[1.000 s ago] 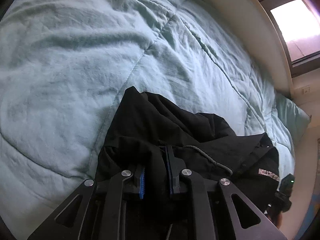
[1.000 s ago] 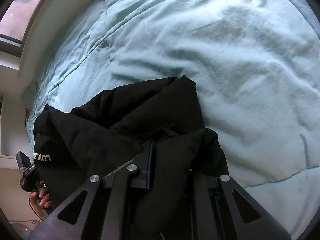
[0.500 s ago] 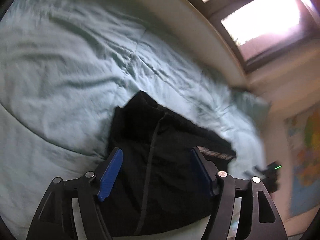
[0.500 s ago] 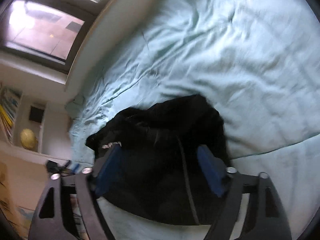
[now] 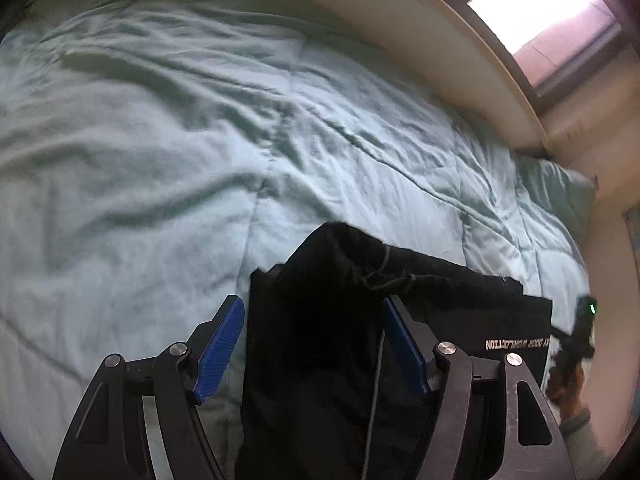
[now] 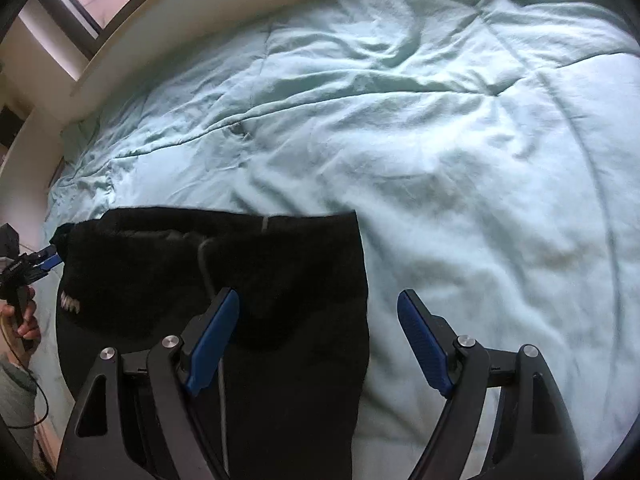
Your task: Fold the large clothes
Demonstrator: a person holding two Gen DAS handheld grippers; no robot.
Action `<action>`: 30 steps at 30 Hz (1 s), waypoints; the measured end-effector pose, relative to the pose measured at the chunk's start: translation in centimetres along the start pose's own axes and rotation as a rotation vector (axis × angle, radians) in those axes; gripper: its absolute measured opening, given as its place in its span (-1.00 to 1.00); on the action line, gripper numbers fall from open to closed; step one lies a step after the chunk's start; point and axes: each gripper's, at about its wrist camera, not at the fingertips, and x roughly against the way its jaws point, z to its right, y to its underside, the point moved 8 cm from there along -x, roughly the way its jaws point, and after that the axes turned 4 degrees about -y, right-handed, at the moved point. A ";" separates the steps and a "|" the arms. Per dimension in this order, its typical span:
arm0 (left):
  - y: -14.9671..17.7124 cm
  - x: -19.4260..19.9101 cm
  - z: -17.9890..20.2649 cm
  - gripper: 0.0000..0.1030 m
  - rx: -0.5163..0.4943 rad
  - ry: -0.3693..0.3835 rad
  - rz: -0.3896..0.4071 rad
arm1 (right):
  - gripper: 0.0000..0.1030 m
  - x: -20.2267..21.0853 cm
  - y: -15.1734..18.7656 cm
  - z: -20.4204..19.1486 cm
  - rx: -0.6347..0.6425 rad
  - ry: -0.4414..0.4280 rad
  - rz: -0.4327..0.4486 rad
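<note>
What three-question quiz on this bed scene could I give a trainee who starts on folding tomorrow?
1. True or false: the left tool is clamped on the black garment.
2. What does the garment lie on?
A. a wooden table
B. a light green quilt
C. a chair
3. Fill in: in the right wrist view, the right tool stands open over the garment's ____ edge.

Key:
1. False: its pads stand apart, with the cloth loose between them.
2. B, the quilt.
3. Right: one pad is over the cloth, the other over the quilt.
</note>
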 end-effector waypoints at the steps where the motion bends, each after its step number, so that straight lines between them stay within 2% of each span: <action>1: -0.2 -0.7 0.1 0.41 -0.018 0.007 -0.019 | 0.61 -0.7 -0.1 0.0 -0.010 -0.026 -0.014; 2: -0.2 -1.1 0.4 0.41 -0.020 0.027 -0.032 | 0.50 -1.3 -0.2 -0.2 -0.015 -0.052 -0.026; 3: -0.3 -1.5 0.7 0.41 -0.016 0.051 -0.039 | 0.09 -1.8 -0.2 -0.5 -0.011 -0.047 -0.043; 4: -0.4 -1.9 0.9 0.33 -0.020 0.040 -0.035 | -0.29 -2.0 -0.1 -0.6 0.004 0.000 -0.049; 5: -0.4 -1.9 1.2 -0.26 -0.039 0.031 -0.026 | -0.43 -1.6 -0.1 -1.0 0.038 0.046 -0.028; 6: -0.2 -1.9 1.7 -0.66 -0.067 0.024 -0.022 | -0.56 -1.1 -0.1 -1.5 0.065 0.075 -0.003; 7: 0.0 -1.8 2.0 -0.79 -0.085 0.004 -0.015 | -0.62 -0.3 0.0 -2.0 0.094 0.121 0.029; 11: -0.3 1.7 2.5 -0.81 -0.088 -0.055 0.105 | -0.71 4.4 0.1 -3.6 0.168 0.242 0.150; 14: -2.4 5.5 2.7 -0.81 -0.037 -0.035 0.211 | -0.74 7.5 -1.6 -4.8 0.192 0.264 0.219; 17: -5.7 7.0 2.7 -0.81 -0.002 -0.065 0.281 | -0.74 8.0 -4.6 -5.9 0.218 0.288 0.259; 19: -7.5 4.9 1.5 -0.81 0.040 -0.115 0.251 | -0.74 5.5 -6.4 -5.3 0.203 0.315 0.233; 21: -7.9 1.8 0.1 -0.81 0.064 -0.166 0.198 | -0.74 1.9 -6.9 -4.0 0.174 0.331 0.166; 23: -7.3 -1.6 -1.3 -0.81 0.060 -0.239 0.130 | -0.74 -1.6 -6.4 -2.6 0.144 0.336 0.090; 26: -5.7 -6.5 -3.2 -0.81 0.060 -0.306 0.017 | -0.74 -6.6 -4.8 -0.7 0.084 0.305 -0.025; 28: -4.6 -8.9 -3.8 -0.81 0.057 -0.341 -0.045 | -0.71 -7.7 -4.3 -0.2 0.059 0.301 -0.045; 30: -4.5 -9.3 -3.9 -0.81 0.053 -0.346 -0.061 | -0.68 -7.4 -4.4 0.0 0.034 0.297 -0.040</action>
